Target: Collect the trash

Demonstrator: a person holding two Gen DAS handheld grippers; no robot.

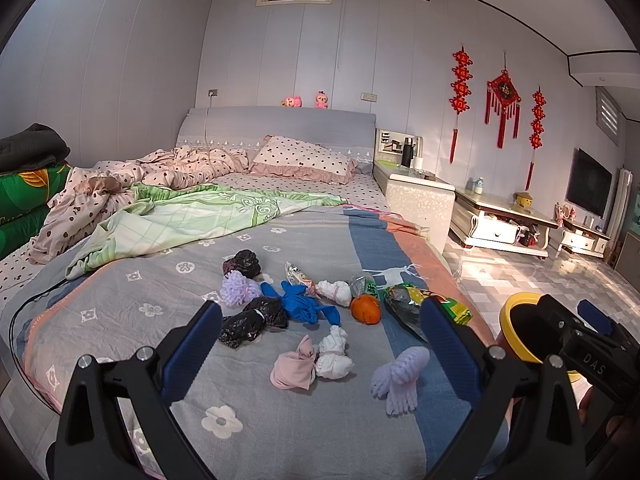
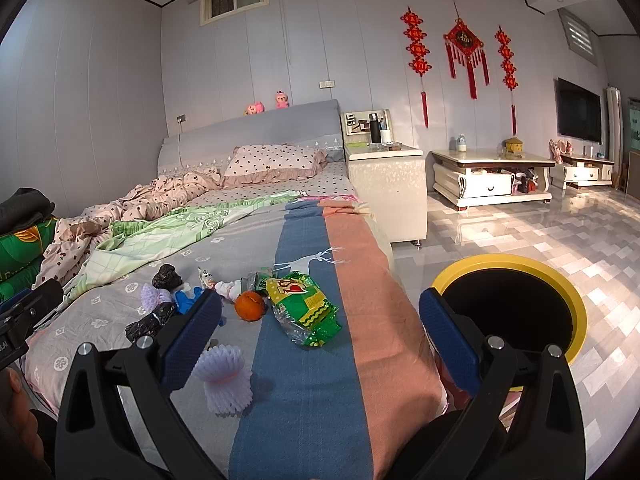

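Note:
Trash lies scattered on the bed's grey blanket [image 1: 120,300]: an orange [image 1: 365,309], a green snack wrapper [image 1: 412,304], black plastic bags [image 1: 252,320], a blue glove [image 1: 304,306], white tissue wads [image 1: 334,354], a pink wad [image 1: 292,368] and a pale foam fruit net [image 1: 396,376]. My left gripper [image 1: 320,340] is open and empty above the near trash. My right gripper [image 2: 320,336] is open and empty over the bed's right edge, with the wrapper [image 2: 304,308], the orange [image 2: 249,306] and the foam net [image 2: 224,376] in front. A yellow-rimmed black bin [image 2: 508,308] stands on the floor beside the bed.
Rumpled quilts [image 1: 168,208] and a pillow [image 1: 300,158] fill the far half of the bed. A white nightstand [image 2: 386,192], a low table [image 2: 492,176] and a TV [image 2: 578,112] stand along the right wall. Shiny tiled floor [image 2: 540,232] lies to the right.

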